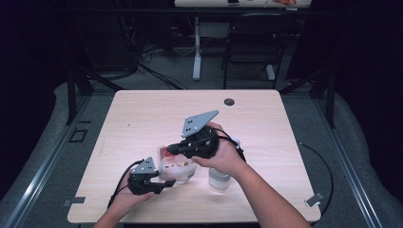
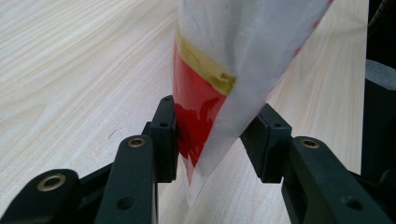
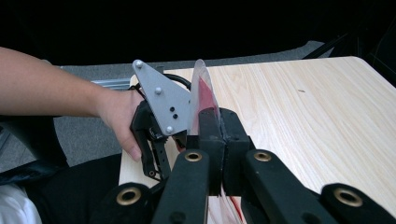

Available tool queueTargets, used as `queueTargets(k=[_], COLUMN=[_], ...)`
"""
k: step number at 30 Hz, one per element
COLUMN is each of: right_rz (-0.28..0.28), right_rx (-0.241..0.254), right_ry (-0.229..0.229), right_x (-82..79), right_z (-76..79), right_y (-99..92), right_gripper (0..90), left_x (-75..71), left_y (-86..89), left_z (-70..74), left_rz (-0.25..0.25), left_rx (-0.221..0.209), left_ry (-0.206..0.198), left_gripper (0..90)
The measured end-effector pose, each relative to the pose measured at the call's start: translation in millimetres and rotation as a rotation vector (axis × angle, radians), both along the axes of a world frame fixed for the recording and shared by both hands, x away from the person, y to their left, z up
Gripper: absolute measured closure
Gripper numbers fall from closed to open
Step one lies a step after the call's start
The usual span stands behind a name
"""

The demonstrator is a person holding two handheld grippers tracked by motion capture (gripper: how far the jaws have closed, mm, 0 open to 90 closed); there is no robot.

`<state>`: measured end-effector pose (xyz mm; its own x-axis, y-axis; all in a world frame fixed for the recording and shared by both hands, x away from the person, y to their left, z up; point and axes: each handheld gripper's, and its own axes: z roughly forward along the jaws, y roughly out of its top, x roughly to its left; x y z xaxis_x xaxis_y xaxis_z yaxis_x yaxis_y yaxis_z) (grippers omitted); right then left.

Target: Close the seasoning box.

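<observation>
A see-through plastic bag (image 1: 177,167) with red print stands near the table's front edge. My right gripper (image 1: 172,149) comes from the right and is shut on the bag's top edge. In the right gripper view its jaws (image 3: 219,135) are pressed together with the thin edge of the bag (image 3: 203,88) rising between them. My left gripper (image 1: 167,184) holds the bag's lower corner from the left. In the left gripper view the bag (image 2: 233,42) hangs between the jaws (image 2: 212,140), and both pads (image 2: 168,135) touch it.
A small clear container (image 1: 219,178) stands on the wooden table (image 1: 142,114) under the right hand, just right of the bag. A round cable hole (image 1: 229,101) sits near the far edge. A dark chair (image 1: 252,42) and a desk leg (image 1: 196,47) stand beyond the table.
</observation>
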<state>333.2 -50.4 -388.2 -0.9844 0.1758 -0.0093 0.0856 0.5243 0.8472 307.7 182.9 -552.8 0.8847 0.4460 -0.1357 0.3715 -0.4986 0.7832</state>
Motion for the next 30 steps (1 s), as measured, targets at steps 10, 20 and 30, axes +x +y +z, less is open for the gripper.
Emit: queueTargets(k=[10,20,30], right_rz=[-0.011,-0.016,-0.034], right_rx=[-0.022,-0.038,-0.037], right_ry=[-0.014,-0.02,-0.028], right_x=[-2.6,-5.4,-7.3], right_z=[3.1,5.5,6.5], right_y=[-5.0,-13.9,-25.1], right_gripper=[89.2,89.1,89.3], left_x=[-2.7,-5.1,-4.3], left_y=[0.5,0.2,-4.1], left_z=[5.3,10.7,21.6], left_rz=[-0.015,-0.029,-0.042], left_rx=[0.025,0.044,0.095], left_ry=[-0.001,0.005,0.013], left_gripper=[60.0,60.5,60.6])
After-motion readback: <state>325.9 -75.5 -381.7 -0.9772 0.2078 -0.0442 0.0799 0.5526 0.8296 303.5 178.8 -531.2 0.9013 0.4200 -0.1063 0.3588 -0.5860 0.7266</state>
